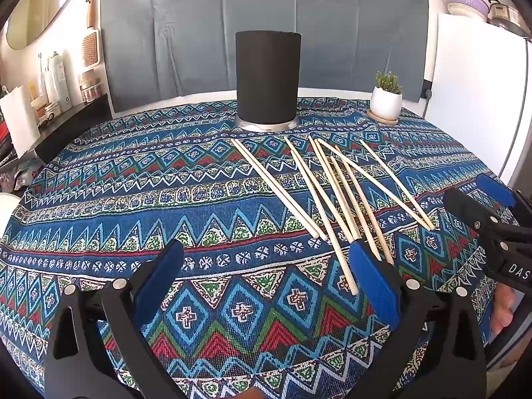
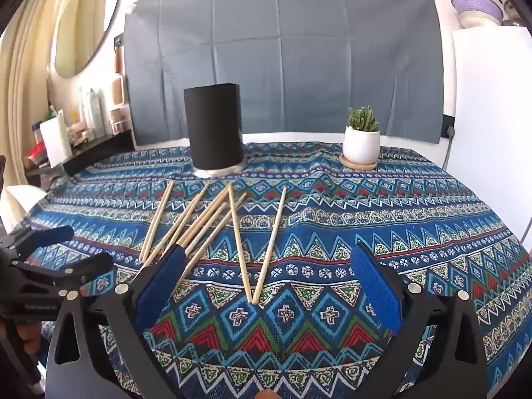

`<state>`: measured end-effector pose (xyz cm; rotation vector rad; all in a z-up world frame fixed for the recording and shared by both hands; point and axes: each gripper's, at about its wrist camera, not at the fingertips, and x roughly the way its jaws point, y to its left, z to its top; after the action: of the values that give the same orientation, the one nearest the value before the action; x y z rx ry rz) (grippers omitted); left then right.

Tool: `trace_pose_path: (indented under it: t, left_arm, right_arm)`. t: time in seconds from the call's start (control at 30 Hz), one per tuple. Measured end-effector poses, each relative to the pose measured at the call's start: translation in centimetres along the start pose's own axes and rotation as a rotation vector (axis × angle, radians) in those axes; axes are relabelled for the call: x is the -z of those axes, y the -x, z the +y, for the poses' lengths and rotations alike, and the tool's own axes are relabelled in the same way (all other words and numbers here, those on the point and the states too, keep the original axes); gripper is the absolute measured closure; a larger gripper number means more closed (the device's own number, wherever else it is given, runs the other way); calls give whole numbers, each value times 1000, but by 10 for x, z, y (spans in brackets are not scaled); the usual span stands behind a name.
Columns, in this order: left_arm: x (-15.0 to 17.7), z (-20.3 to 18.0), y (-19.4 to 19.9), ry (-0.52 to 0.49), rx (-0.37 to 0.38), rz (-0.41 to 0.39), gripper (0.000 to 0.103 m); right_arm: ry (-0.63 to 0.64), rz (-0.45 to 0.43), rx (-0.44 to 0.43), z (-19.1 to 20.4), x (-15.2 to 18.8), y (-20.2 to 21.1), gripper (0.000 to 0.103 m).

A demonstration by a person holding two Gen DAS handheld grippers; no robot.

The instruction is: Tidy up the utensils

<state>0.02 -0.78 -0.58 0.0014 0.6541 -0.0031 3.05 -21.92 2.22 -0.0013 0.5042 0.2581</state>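
Patterned blue tablecloth (image 1: pixel 133 199) covers the work surface, and I take the black cylindrical holder (image 1: pixel 268 78) standing on it as my landmark.

Nearest to me, on the near side of the holder, my left gripper (image 1: pixel 266 282) hovers over the cloth with its blue pads spread wide and nothing between them. Its right-hand pad (image 1: pixel 374 282) overlaps the near ends of the wooden chopsticks (image 1: pixel 332 193); whether it touches them I cannot tell. The rest of the bundle lies outside the gap, toward the holder.

My right gripper (image 2: pixel 266 282) is likewise spread wide and holds nothing. Two chopsticks (image 2: pixel 259 249) lie between its pads, their near tips meeting in a V, apart from both pads. The left-hand pad (image 2: pixel 159 286) overlaps the near ends of the remaining sticks.

Farther out, the chopsticks fan loosely across the cloth, flat, their far tips pointing at the holder and stopping just short of its metal base.

Beyond them the holder stands upright. To its right, well apart, a small plant in a white pot (image 2: pixel 361 141) sits on a saucer. Behind the holder hangs a grey sheet (image 2: pixel 282 50).
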Motion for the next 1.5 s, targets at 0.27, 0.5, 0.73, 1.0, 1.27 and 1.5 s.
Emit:
trace_pose_path:
  t: [0.27, 0.5, 0.73, 1.0, 1.27, 1.5]
  left_arm:
    - [0, 9, 1, 5, 17, -3, 6]
    - [-1, 7, 2, -6, 17, -4, 6]
    - [-2, 6, 2, -3, 28, -2, 6]
    - [-4, 5, 1, -8, 26, 3, 6]
    - [-4, 5, -2, -6, 30, 11, 6]
    - [-4, 7, -3, 1, 38, 16, 6]
  right_arm:
    - [-1, -2, 5, 5, 0, 1, 8]
    - [-1, 6, 10, 5, 0, -2, 8]
    - [0, 3, 16, 6, 2, -1, 8]
    - [3, 5, 14, 8, 1, 0, 8]
    - [4, 3, 14, 8, 0, 0, 8]
    - [5, 4, 14, 8, 1, 0, 8]
